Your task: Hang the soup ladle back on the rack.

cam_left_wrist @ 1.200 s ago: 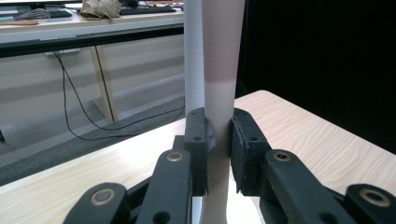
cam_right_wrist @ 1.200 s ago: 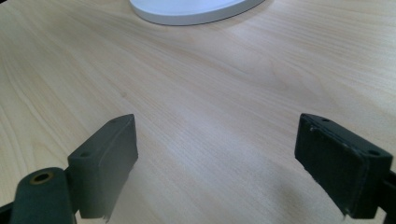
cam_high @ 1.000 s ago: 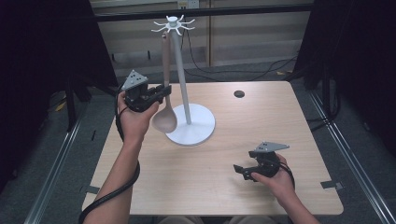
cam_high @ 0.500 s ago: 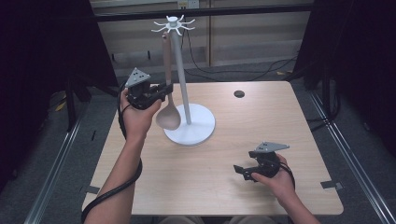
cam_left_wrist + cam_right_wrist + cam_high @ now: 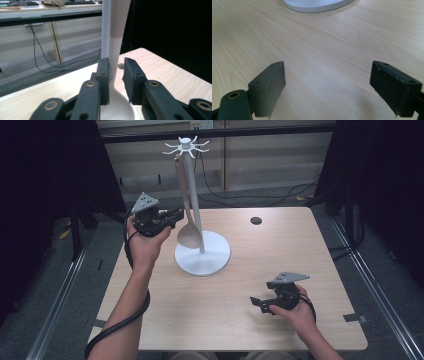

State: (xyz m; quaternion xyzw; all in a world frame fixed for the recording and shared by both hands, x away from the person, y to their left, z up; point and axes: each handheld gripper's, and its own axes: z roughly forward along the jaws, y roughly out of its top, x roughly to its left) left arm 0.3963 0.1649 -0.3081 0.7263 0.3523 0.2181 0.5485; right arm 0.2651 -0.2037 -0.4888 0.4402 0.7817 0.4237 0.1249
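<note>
The right gripper, black with a grey three-cornered plate on top, rests low over the pale wooden table at the near right; its jaws stand wide apart with bare wood between them, and it sits where it did a second ago. In the right gripper view the rim of the round white base lies well ahead of those jaws.

Farther off on the left, the left gripper is held up off the table and points toward the beige long-handled spoon, which hangs bowl-down from the white hook stand, just beside its upright post. In the left gripper view the spoon's handle rises between the two black jaws; one jaw lies against it, while a narrow gap shows at the other. The jaws have just been opening: a second ago they looked closed on the handle, and now they have slackened, so the grip is released though the handle is between them. The spoon hangs a little straighter than before.

Beyond the stand, a small dark round disc lies on the far part of the table.
</note>
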